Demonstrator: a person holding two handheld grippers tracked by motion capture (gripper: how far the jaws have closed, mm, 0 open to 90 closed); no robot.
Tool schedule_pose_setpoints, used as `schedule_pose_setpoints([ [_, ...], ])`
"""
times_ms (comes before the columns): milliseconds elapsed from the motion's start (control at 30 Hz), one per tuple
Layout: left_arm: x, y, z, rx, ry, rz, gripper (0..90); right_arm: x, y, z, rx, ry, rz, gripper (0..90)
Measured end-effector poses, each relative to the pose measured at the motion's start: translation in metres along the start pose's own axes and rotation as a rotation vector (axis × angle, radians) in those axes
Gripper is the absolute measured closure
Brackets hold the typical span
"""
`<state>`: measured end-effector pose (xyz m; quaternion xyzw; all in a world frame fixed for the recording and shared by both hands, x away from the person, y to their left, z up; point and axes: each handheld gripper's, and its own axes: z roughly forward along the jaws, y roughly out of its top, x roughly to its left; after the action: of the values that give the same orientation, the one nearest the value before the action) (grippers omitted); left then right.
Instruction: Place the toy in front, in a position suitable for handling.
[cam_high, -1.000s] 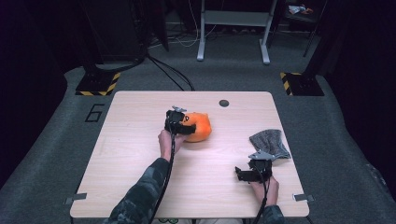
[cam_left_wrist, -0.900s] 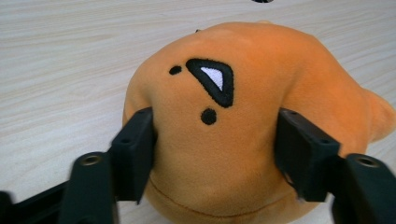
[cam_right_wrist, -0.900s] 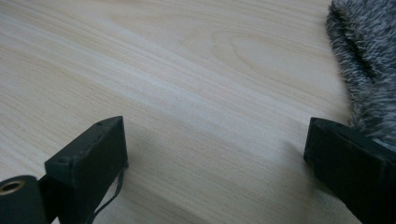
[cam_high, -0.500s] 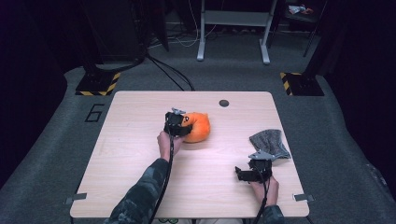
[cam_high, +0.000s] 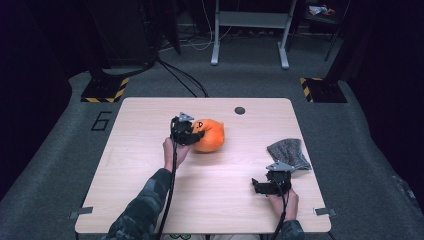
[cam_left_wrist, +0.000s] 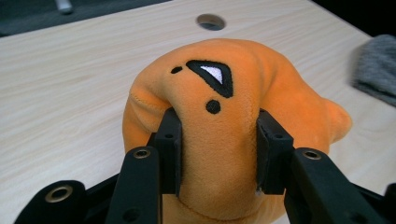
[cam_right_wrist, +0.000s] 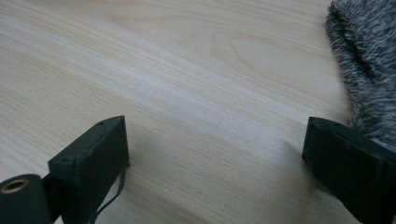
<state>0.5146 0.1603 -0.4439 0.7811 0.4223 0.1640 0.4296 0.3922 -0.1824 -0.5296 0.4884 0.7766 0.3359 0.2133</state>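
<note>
Where squeezed: soft orange plush (cam_left_wrist: 219, 154), dented.

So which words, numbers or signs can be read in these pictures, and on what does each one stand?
"6": a big dark number on the grey floor, left of the table, at about.
The yellow and black striped floor plates carry hazard stripes, no text.
The orange plush has only a stitched face, no words.
Nothing else is readable.

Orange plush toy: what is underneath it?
The orange plush toy rests on the wooden table, squeezed by the left gripper. The spot beneath it is covered.
</note>
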Motion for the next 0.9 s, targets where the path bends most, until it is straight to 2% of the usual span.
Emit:
schedule_pose_setpoints([
  [100, -0.002, 0.002, -0.006, -0.009, -0.02, 0.018, 60.1, 0.0, 0.0, 0.0, -0.001, -0.001, 0.001, 6.3],
  [133, -0.002, 0.002, -0.009, -0.009, -0.033, 0.041, 60.1, 0.0, 0.0, 0.0, 0.0, 0.0, 0.0, 6.3],
  [167, -0.003, 0.003, -0.013, -0.022, -0.064, 0.047, 60.0, 0.0, 0.0, 0.0, 0.0, 0.0, 0.0, 6.3],
  [267, -0.006, 0.004, -0.02, -0.021, -0.102, 0.079, 59.8, 0.0, 0.0, 0.0, 0.0, 0.0, 0.0, 6.3],
  [300, -0.006, 0.004, -0.02, -0.021, -0.102, 0.079, 59.7, 0.0, 0.0, 0.0, -0.001, -0.001, 0.0, 6.3],
  [333, -0.008, 0.005, -0.022, -0.015, -0.125, 0.096, 59.6, 0.0, 0.0, 0.0, -0.001, 0.0, 0.0, 6.3],
  [367, -0.008, 0.005, -0.022, -0.015, -0.125, 0.096, 59.5, 0.0, 0.0, 0.0, 0.0, -0.001, 0.0, 6.3],
  [433, -0.013, 0.004, -0.024, -0.003, -0.163, 0.135, 59.3, 0.0, 0.0, 0.0, 0.0, -0.001, 0.0, 6.3],
  [467, -0.014, 0.003, -0.025, 0.008, -0.185, 0.143, 59.2, 0.0, 0.0, 0.0, -0.001, -0.001, 0.0, 6.5],
  [567, -0.018, 0.002, -0.026, 0.016, -0.216, 0.167, 58.9, 0.0, 0.0, 0.0, -0.001, -0.002, 0.002, 6.5],
  [767, -0.023, 0.002, -0.028, 0.024, -0.253, 0.202, 58.8, 0.0, 0.0, 0.0, -0.001, -0.002, 0.001, 6.5],
  [800, -0.025, 0.002, -0.029, 0.023, -0.272, 0.225, 58.7, 0.0, 0.0, 0.0, -0.001, -0.002, 0.001, 6.5],
  [833, -0.027, 0.002, -0.029, 0.029, -0.278, 0.226, 58.6, 0.0, 0.0, 0.0, -0.001, -0.002, 0.001, 6.5],
  [900, -0.028, 0.001, -0.028, 0.04, -0.301, 0.253, 58.3, 0.0, 0.0, 0.0, -0.001, -0.002, 0.001, 6.5],
])
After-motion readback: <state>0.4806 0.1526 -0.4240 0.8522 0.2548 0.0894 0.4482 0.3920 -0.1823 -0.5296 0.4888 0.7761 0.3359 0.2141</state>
